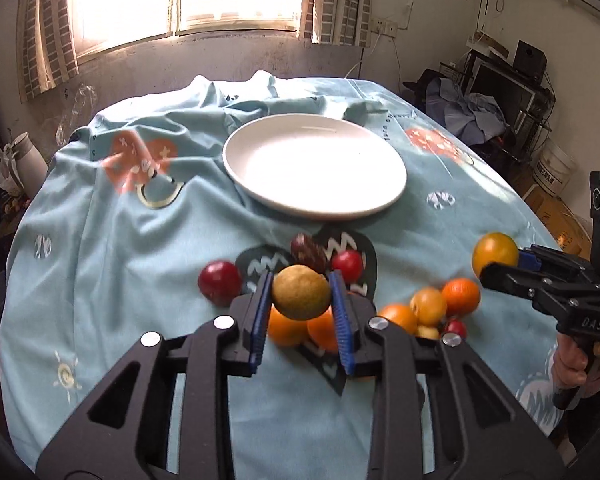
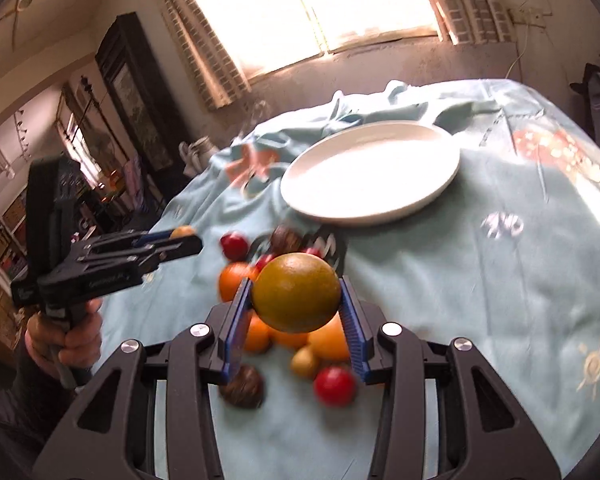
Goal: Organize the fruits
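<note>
One white plate (image 1: 314, 164) lies on the tabletop. Two fruits are held, one per gripper: a yellow-green fruit (image 1: 301, 292) between the fingers of the left gripper (image 1: 301, 276), and a yellow-orange fruit (image 2: 296, 292) in the right gripper (image 2: 296, 280).

Loose near the plate, the left wrist view shows three red fruits: one at the left (image 1: 219, 282), one in the middle (image 1: 347, 266), and a small one at the right (image 1: 456, 327). It also shows four oranges, two near the middle (image 1: 286, 326) (image 1: 324, 330) and two to the right (image 1: 398, 316) (image 1: 461, 296). There are two yellow fruits, one larger (image 1: 428, 306) and one smaller (image 1: 427, 332). The right wrist view shows two dark brown fruits, one far (image 2: 286, 240) and one near (image 2: 242, 386). Blur makes the pile's count uncertain.
</note>
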`<state>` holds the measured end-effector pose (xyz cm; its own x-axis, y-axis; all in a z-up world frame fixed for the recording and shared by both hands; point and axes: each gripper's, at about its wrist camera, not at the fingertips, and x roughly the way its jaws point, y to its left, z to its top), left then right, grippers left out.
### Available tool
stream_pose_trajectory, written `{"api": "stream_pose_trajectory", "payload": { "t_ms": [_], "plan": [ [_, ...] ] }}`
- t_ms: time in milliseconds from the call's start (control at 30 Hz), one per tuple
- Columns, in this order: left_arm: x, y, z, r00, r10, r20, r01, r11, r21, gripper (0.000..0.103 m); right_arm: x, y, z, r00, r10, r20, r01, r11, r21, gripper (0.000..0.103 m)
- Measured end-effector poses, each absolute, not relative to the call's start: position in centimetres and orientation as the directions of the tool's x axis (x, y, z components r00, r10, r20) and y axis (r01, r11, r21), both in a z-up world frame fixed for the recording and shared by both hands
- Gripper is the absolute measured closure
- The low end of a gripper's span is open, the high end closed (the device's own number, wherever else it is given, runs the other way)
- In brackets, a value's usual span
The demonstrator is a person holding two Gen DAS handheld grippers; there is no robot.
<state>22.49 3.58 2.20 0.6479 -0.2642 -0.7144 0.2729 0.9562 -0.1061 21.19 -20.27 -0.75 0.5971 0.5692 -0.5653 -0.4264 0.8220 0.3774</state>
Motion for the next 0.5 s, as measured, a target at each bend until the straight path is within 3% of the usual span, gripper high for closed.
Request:
{"api": "stream_pose_trajectory", "payload": {
  "t_ms": [200,400,433,467,500],
  "plan": [
    [33.4,0.6,1.8,0.614,-0.231,-0.754,0.247,0.964,-0.095,0.074,33.2,-18.4,-2.5,0.603,0.434,-0.669,-0.324,0.900,0.292,0.060],
    [38.8,-0.2,-2.2,0.550,-0.168,-0.818,0.194,0.979,-0.071,0.072,37.0,-17.4,-5.4,0.540,0.440,-0.718,-0.326,0.895,0.303,0.057],
    [39.1,-0.2,-2.5,0.543,-0.164,-0.824,0.183,0.980,-0.074,0.055,36.9,-17.2,-5.4,0.543,0.437,-0.717,-0.333,0.896,0.294,0.049],
    [39.1,-0.1,-2.4,0.548,-0.153,-0.822,0.171,0.983,-0.069,0.030,36.8,-17.3,-5.3,0.549,0.432,-0.715,-0.334,0.898,0.287,0.044],
    [38.6,0.2,-2.1,0.574,-0.146,-0.806,0.160,0.985,-0.064,0.024,36.4,-17.5,-5.0,0.559,0.432,-0.708,-0.333,0.899,0.286,0.039]
  ]
}}
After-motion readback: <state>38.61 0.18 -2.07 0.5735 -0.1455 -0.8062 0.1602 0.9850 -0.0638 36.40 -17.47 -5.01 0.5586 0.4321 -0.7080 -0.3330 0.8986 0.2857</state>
